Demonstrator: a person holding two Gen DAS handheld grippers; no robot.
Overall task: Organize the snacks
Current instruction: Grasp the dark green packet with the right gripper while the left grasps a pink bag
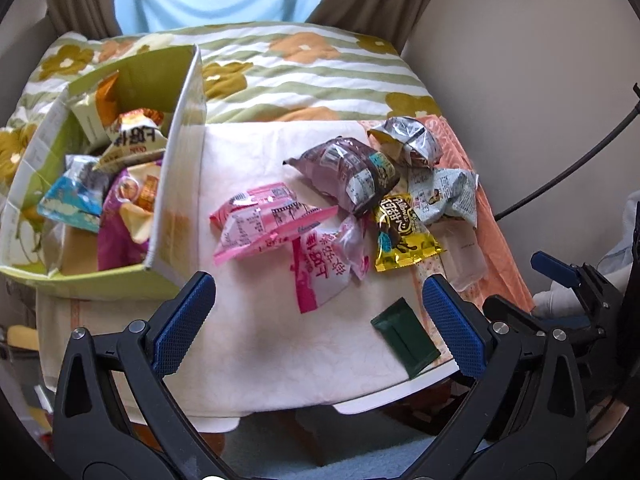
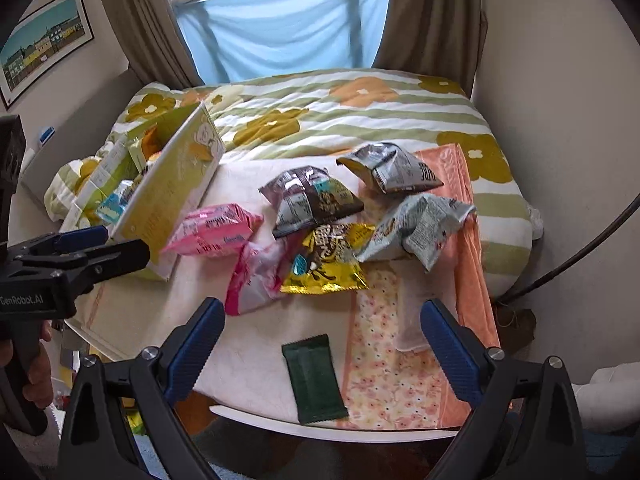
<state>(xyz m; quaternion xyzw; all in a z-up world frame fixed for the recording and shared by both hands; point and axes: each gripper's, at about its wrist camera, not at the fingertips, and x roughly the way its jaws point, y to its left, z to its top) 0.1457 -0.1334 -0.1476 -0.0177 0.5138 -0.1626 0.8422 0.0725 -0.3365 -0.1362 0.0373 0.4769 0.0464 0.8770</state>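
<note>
A green-yellow cardboard box (image 1: 178,184) (image 2: 172,200) stands at the left of the table, holding several snack packs. Loose on the white cloth lie a pink packet (image 1: 260,220) (image 2: 212,232), a pink-white bag (image 1: 320,276) (image 2: 256,280), a brown bag (image 1: 352,172) (image 2: 312,200), a yellow bag (image 1: 400,236) (image 2: 328,264), a pale grey-blue bag (image 1: 444,196) (image 2: 420,228), a silver-black bag (image 1: 408,140) (image 2: 392,172) and a flat dark green bar (image 1: 404,338) (image 2: 314,380). My left gripper (image 1: 318,288) (image 2: 116,244) is open and holds nothing, hovering near the table's front by the box. My right gripper (image 2: 322,312) is open, just above and before the green bar.
The table (image 1: 260,360) has a white cloth and abuts a bed with a floral striped quilt (image 2: 320,120). An orange towel (image 2: 476,280), a floral cloth (image 2: 384,360) and a clear pouch (image 1: 468,256) lie at its right. Curtains and a wall cable (image 2: 580,256) stand behind.
</note>
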